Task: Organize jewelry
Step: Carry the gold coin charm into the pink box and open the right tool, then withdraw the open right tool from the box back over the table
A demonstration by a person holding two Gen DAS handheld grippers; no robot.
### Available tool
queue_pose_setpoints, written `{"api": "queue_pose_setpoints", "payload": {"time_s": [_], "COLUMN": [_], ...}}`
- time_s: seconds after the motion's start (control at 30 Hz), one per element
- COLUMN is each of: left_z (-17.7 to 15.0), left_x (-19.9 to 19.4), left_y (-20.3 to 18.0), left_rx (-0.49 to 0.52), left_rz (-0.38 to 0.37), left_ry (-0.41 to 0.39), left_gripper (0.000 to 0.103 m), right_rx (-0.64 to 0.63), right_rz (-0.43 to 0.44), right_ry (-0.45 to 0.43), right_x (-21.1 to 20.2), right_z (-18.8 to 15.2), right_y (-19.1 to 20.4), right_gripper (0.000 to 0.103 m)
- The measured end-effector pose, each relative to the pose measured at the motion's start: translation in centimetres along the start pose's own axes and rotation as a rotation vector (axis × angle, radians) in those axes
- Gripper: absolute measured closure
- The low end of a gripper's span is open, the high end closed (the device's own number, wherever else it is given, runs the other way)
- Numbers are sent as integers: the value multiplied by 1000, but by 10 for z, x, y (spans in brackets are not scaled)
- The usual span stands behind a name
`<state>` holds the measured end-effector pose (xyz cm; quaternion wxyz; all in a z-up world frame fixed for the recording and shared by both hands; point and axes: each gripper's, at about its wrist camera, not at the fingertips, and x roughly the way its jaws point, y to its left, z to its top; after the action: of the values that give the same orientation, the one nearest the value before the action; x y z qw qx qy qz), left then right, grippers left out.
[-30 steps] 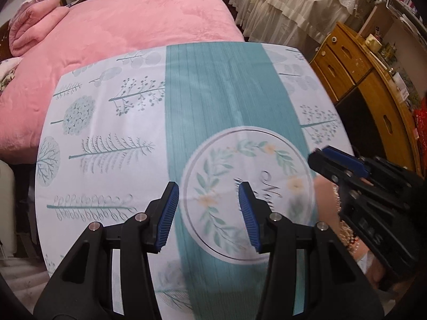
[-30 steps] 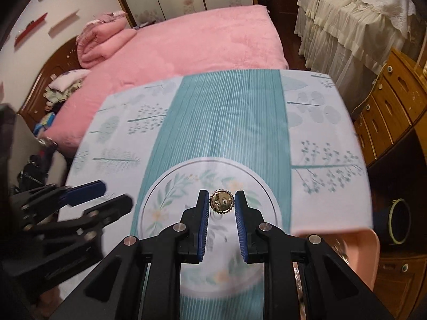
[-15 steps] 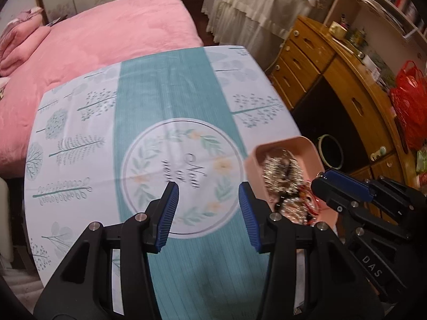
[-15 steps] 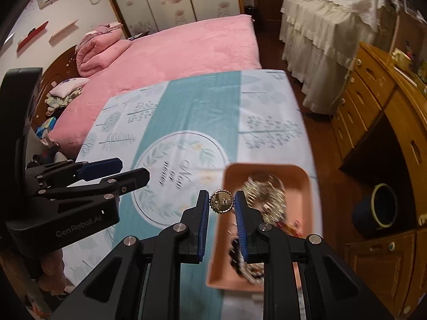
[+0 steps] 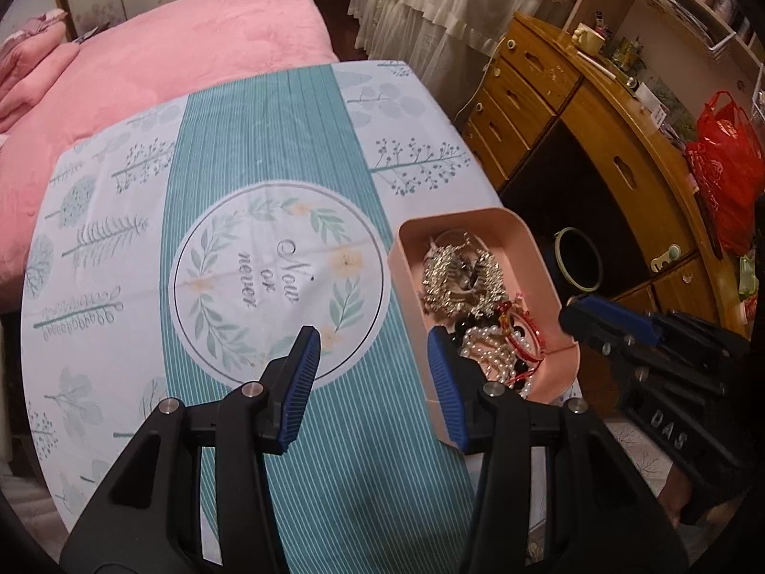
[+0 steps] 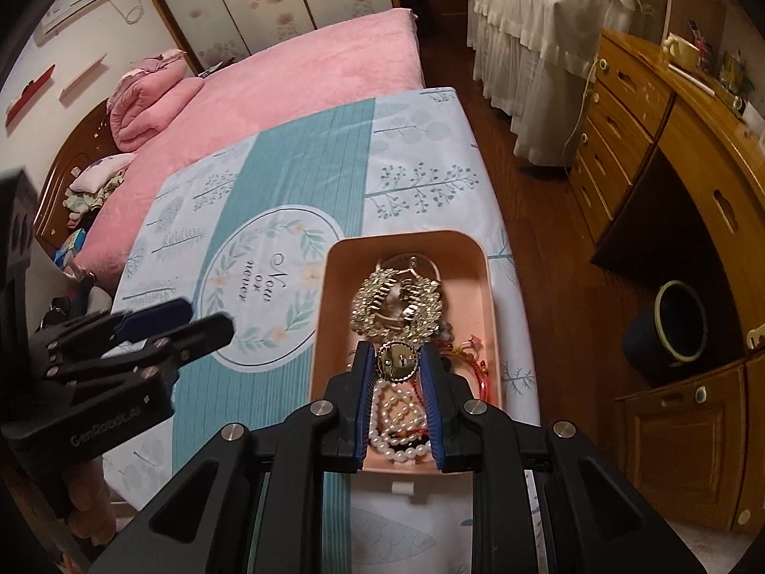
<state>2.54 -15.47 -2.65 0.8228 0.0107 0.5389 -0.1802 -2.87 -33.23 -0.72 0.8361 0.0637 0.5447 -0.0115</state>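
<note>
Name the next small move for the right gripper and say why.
Probably open the right gripper and drop the gold round brooch: it is pinched between the fingers directly above the pink tray, over the pearl strand already lying inside.

Dim warm indoor light, sharp centre, strong fisheye bending, black corners.
</note>
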Motion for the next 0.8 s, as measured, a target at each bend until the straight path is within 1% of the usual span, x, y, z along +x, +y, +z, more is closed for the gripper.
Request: {"api": "queue_pose_setpoints", "payload": {"time_s": [0.07, 0.2, 0.53, 0.8], "left_z": [-2, -3, -1, -5], "left_x": [2, 4, 10, 13], "left_y": [4, 12, 17, 21], "left_rx": [-7, -24, -33, -43], "left_rz": [5, 22, 45, 63], "left_ry": [8, 13, 14, 21], "left_gripper": [59, 55, 55, 55], "right_rx": [10, 22, 18, 9], "right_rz": [3, 9, -20, -39], "right_ry": [3, 12, 35, 35], "right_x": [6, 22, 62, 80], "right_z": [4, 15, 27, 31], "right_y": [-3, -8, -16, -18], "right_gripper": [84, 84, 84, 84]}}
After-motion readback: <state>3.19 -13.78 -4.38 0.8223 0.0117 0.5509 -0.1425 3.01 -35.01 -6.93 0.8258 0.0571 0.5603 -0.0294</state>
